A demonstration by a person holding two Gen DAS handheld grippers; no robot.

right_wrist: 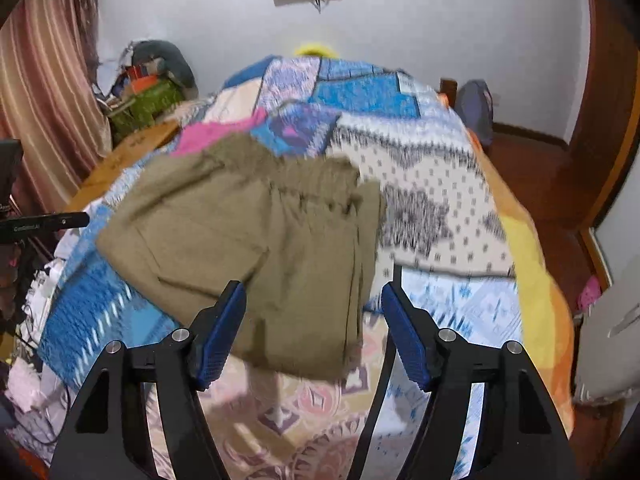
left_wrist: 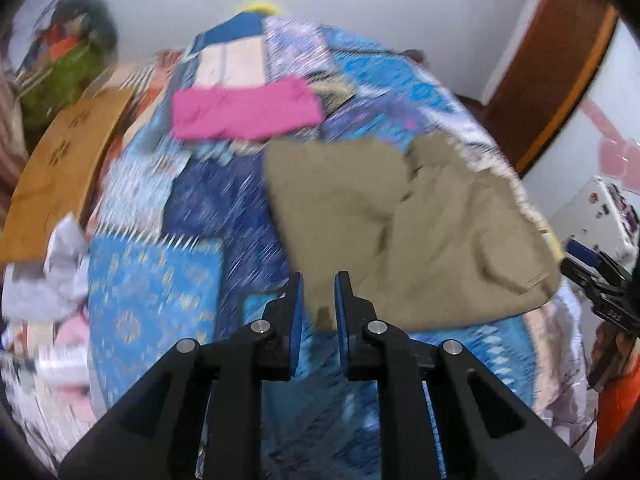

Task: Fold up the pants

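One olive pants (right_wrist: 256, 248) folded on quilt (right_wrist: 440, 208)

Left wrist view: mounted behind the left tool (left_wrist: 318, 280), looking steeply down along its fingers onto the bed (left_wrist: 152, 296), close above the khaki pants (left_wrist: 400, 232), lying right of centre. Right wrist view: behind the right tool (right_wrist: 314, 292), angled down likewise, pants (right_wrist: 260, 248) left of centre. Shared: pants, pink garment (left_wrist: 244, 110) beyond them, bed, far wall.
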